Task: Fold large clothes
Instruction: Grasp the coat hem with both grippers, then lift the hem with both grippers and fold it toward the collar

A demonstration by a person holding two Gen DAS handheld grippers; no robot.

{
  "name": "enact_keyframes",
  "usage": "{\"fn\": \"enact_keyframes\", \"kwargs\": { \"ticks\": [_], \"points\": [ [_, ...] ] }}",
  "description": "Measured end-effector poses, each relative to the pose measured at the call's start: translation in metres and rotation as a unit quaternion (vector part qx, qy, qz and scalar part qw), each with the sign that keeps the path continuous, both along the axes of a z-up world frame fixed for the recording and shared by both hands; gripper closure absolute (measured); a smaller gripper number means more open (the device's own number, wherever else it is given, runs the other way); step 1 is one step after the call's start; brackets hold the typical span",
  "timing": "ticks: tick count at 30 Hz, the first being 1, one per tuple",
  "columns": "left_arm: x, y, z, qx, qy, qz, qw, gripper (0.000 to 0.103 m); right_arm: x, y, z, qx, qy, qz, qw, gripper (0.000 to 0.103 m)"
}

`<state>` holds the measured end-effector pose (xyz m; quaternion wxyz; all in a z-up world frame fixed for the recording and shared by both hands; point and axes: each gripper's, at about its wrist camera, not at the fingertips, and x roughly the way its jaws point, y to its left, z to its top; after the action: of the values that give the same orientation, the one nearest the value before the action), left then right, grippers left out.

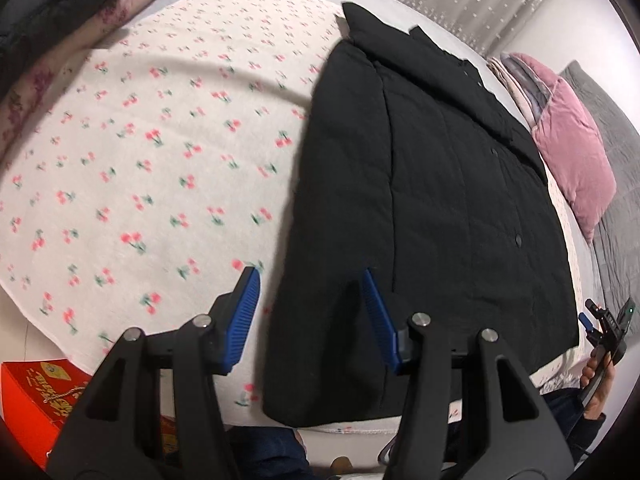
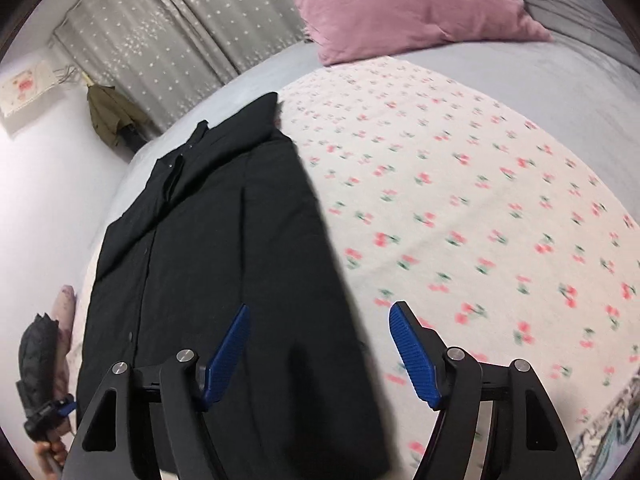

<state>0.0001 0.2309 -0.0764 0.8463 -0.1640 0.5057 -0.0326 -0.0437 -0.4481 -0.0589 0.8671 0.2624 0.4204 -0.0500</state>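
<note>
Two near wrist views from opposite sides, sharing black coat (image 1: 432, 208).

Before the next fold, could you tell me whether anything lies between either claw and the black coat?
Nothing visible does. The left claw and right claw both hang open over the coat, each straddling one long edge.

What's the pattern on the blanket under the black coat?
Little red cherries with green leaves on the cream blanket, clearest in the left wrist view.
</note>
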Motion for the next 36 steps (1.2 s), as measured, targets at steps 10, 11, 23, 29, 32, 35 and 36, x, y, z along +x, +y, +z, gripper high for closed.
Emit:
{"fn": "enact_keyframes", "kwargs": {
  "ticks": [10, 11, 23, 29, 32, 35, 36],
  "points": [
    [-0.004, -0.017, -0.011, 0.000, -0.014, 0.000, 0.9999, 0.049, -0.022, 0.000, -0.017, 0.044, 0.036, 0.039, 0.998, 0.047],
    [-0.005, -0.019, -0.012, 0.000, -0.014, -0.002, 0.9999, 0.049, -0.025, 0.002, -0.021, 0.057, 0.041, 0.041, 0.997, 0.049],
    [-0.007, -0.014, -0.019, -0.017, -0.011, 0.012, 0.9997, 0.067, -0.031, 0.018, -0.033, 0.101, 0.028, 0.033, 0.994, 0.067],
    [-0.006, -0.019, -0.024, -0.003, -0.003, 0.014, 0.9999, 0.064, -0.025, 0.026, -0.040, 0.079, 0.053, 0.025, 0.995, 0.067],
    [-0.007, -0.019, -0.024, -0.001, -0.004, 0.015, 0.9999, 0.063, -0.026, 0.025, -0.041, 0.078, 0.057, 0.020, 0.995, 0.067],
    [-0.009, -0.017, -0.022, -0.002, -0.012, 0.019, 0.9997, 0.074, -0.029, 0.027, -0.039, 0.077, 0.047, 0.021, 0.996, 0.080],
    [-0.010, -0.017, -0.020, -0.002, -0.020, 0.023, 0.9995, 0.089, -0.030, 0.027, -0.040, 0.086, 0.041, 0.024, 0.995, 0.084]
  ]
}}
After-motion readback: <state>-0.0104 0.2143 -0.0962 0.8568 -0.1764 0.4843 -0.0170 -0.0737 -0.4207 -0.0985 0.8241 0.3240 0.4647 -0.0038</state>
